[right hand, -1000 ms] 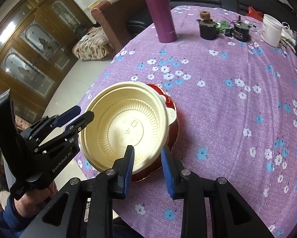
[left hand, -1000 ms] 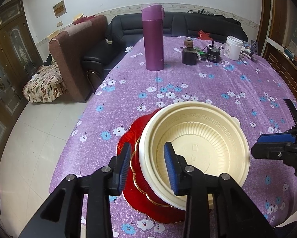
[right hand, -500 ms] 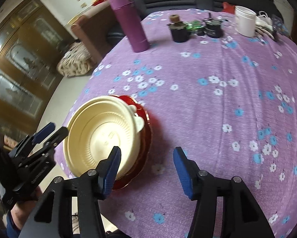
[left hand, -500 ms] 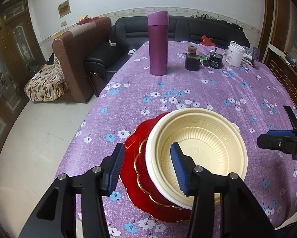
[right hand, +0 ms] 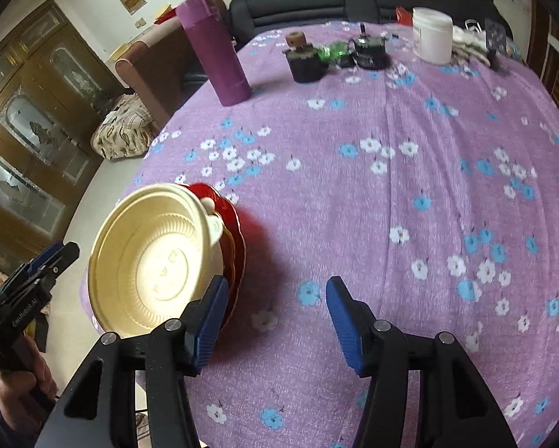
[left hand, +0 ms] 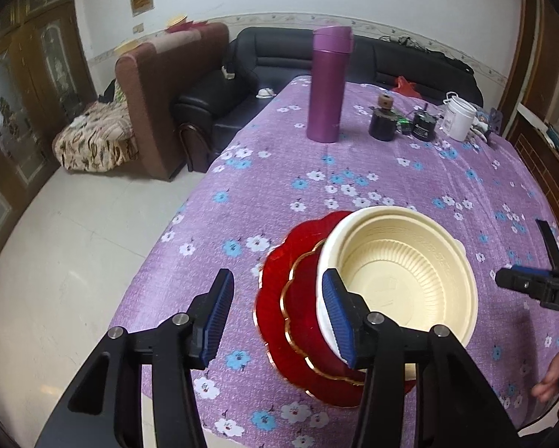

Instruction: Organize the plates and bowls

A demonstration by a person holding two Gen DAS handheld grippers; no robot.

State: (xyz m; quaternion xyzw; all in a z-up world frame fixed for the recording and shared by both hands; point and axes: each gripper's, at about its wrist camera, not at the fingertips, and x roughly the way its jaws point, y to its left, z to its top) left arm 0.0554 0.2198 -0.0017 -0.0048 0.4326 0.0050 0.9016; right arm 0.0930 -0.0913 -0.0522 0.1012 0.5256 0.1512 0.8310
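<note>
Left wrist: cream bowl [left hand: 402, 276] beside the open jaws, outside them.

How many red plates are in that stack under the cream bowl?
2: a wide red plate on the tablecloth, and a smaller gold-rimmed red plate on it, right under the cream bowl. More may be hidden beneath the bowl.

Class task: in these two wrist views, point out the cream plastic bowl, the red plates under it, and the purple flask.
cream plastic bowl [left hand: 398, 287], left wrist view, ribbed inner floor.
red plates [left hand: 275, 298], left wrist view, left rim of the bottom plate.
purple flask [right hand: 219, 56], right wrist view, middle of the body.
</note>
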